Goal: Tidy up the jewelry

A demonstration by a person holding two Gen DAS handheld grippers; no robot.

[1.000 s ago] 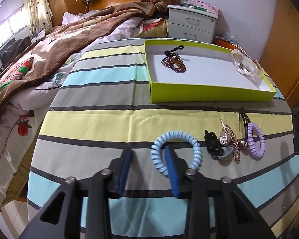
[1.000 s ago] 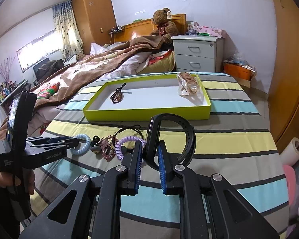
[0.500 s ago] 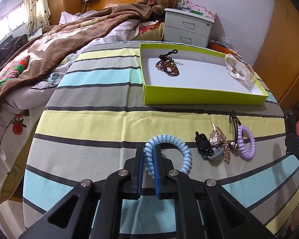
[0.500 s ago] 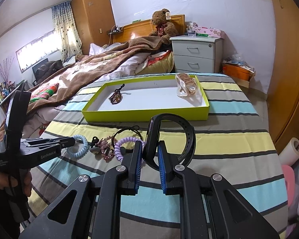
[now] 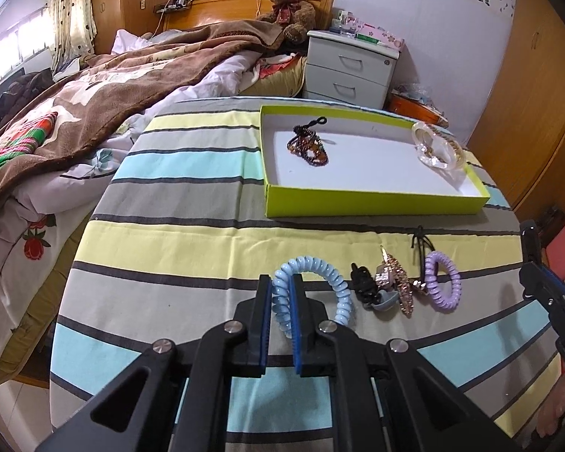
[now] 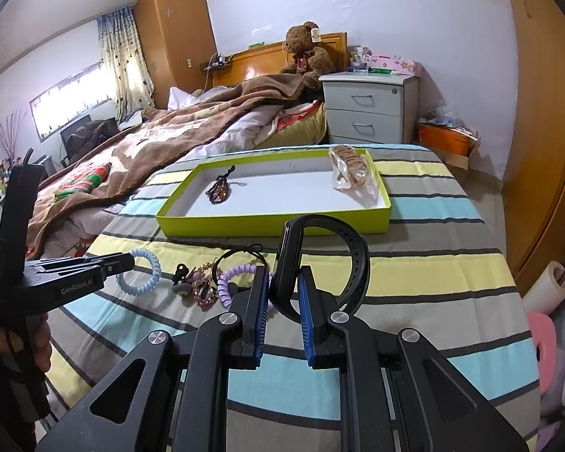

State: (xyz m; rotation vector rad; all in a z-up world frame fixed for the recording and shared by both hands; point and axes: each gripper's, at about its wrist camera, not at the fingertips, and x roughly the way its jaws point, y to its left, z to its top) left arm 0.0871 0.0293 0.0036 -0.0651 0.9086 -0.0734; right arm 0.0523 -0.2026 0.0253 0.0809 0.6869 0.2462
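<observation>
My left gripper (image 5: 281, 292) is shut on a light blue spiral hair tie (image 5: 335, 286), held just above the striped cloth; it also shows in the right wrist view (image 6: 141, 271). My right gripper (image 6: 282, 293) is shut on a black wristband (image 6: 342, 248), lifted over the cloth. A lime-green tray (image 5: 373, 197) (image 6: 275, 224) lies beyond, holding a dark beaded piece (image 5: 309, 145) and a clear bangle (image 5: 437, 150). A purple spiral tie (image 5: 442, 280), a black clip (image 5: 363, 286) and a sparkly clip (image 5: 395, 282) lie in a row on the cloth.
The striped table cloth (image 5: 192, 233) ends at a rounded near edge. A bed with a brown blanket (image 5: 94, 105) is close on the left. A grey nightstand (image 5: 350, 71) and teddy bear (image 5: 290, 7) stand behind. Wooden wardrobe doors (image 6: 538, 150) are to the right.
My left gripper closed on the blue spiral tie and lifted it slightly. The right gripper keeps holding the black wristband, nearly still.
</observation>
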